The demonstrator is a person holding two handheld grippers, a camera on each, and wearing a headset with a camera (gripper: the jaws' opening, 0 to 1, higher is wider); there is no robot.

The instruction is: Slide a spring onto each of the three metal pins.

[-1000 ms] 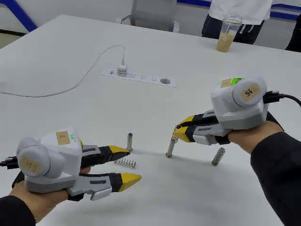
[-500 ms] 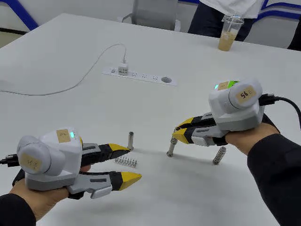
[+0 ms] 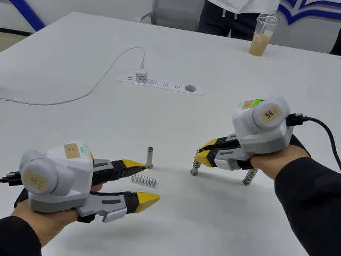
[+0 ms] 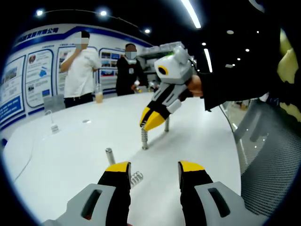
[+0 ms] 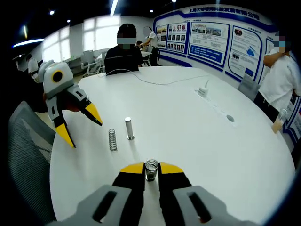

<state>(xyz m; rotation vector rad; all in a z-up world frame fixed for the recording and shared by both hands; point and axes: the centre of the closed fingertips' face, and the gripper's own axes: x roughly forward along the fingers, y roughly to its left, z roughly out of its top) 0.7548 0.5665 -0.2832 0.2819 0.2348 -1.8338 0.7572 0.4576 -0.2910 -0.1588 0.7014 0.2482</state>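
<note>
1. The left hand-held gripper hangs low over the near left of the white bench. Its yellow-tipped jaws are spread wide and grip nothing.
2. A loose silver coil spring lies on its side on the bench, just beside the tip of one left jaw. Whether the two touch cannot be told.
3. A bare short metal pin stands upright just beyond the loose spring.
4. The right hand-held gripper, on the right of the bench, has its jaws pressed together on the top of a spring-covered metal pin. That pin stands near the middle, to the right of the bare pin.
5. A second spring-covered pin stands farther right, partly hidden under the right hand.
6. Farther back lies a white power strip with a white cable plugged in. A clear plastic cup of tan drink stands at the far edge.
</note>
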